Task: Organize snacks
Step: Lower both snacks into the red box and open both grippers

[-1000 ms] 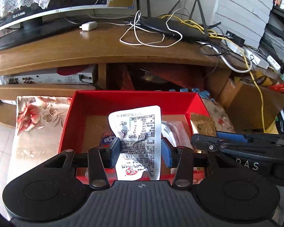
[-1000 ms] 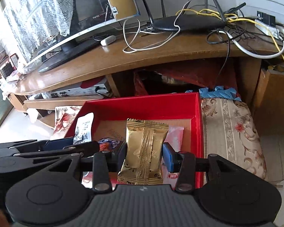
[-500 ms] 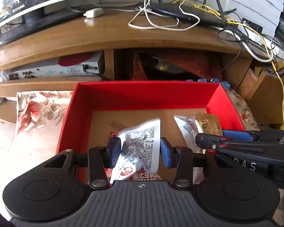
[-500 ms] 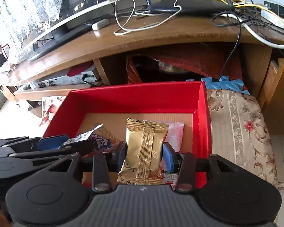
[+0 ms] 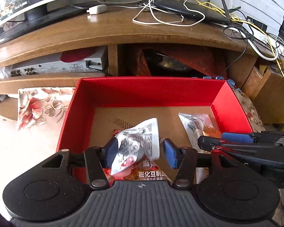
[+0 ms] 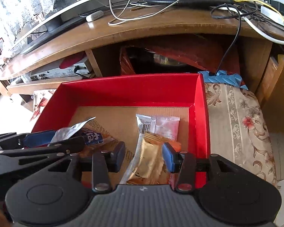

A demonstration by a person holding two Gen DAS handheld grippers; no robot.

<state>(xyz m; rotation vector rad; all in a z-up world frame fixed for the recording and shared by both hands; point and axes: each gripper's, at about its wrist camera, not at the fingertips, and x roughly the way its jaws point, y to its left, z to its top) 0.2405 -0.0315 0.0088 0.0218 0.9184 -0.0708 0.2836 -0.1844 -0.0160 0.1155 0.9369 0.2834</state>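
Two grippers are held over the red box (image 5: 145, 92): the left gripper (image 5: 140, 152), jaws just opened, releases a white packet (image 5: 138, 143); at 3 o'clock, the right gripper (image 6: 143, 156) stands loose around a gold packet (image 6: 147, 160)

Red box (image 5: 145, 92) with brown cardboard floor; white printed packet (image 5: 140, 141); gold packet (image 6: 147, 160); floral beige cloth (image 6: 240, 124); brown wooden worktop (image 5: 104, 30).

Ahead of me, curved wooden TV stand (image 5: 104, 32), glossy in daylight. Monitor (image 6: 53, 17) on its left end, lace curtain (image 6: 19, 5) behind. Black router (image 5: 189, 11) amid tangled white and yellow cables. Silver AV box (image 5: 56, 66) on lower shelf. Floral cloth (image 6: 242, 124) at my right; pale floor beyond.
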